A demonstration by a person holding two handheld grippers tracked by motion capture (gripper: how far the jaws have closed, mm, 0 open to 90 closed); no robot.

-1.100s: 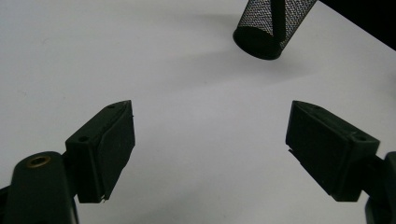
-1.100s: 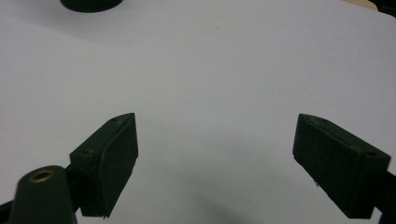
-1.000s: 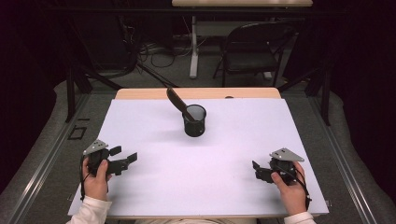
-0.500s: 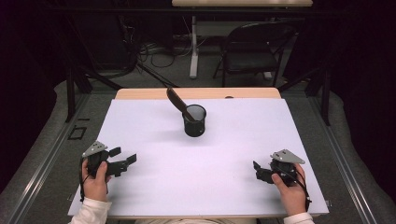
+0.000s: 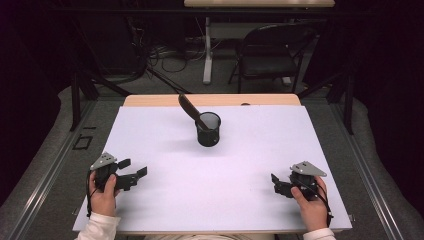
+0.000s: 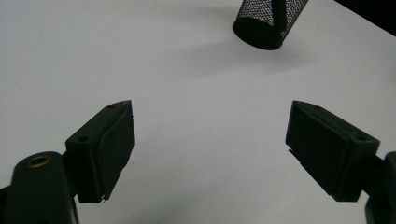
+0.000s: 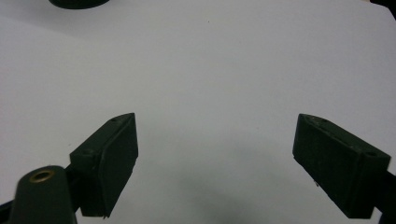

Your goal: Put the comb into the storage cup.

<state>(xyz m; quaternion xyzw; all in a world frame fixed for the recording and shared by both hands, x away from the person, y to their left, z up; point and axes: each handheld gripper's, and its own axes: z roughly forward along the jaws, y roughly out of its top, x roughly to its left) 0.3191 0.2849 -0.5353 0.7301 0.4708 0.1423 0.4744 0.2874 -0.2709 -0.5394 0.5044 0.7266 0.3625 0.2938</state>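
Note:
A black mesh cup (image 5: 208,129) stands upright at the middle back of the white table (image 5: 220,190), with a dark handled tool (image 5: 189,108) leaning out of it to the upper left. The cup (image 6: 267,21) is far ahead of the left jaws; its base (image 7: 77,3) peeks in at the top left edge of the right gripper view. My left gripper (image 5: 134,168) rests near the front left, open, nothing between its jaws (image 6: 211,144). My right gripper (image 5: 274,182) rests near the front right, also open and empty (image 7: 215,161).
Behind the table stand a folding chair (image 5: 270,55) and another table's leg (image 5: 207,50), with cables on the floor. Metal rails run along both sides of the table. A wooden strip (image 5: 150,101) shows at the table's far edge.

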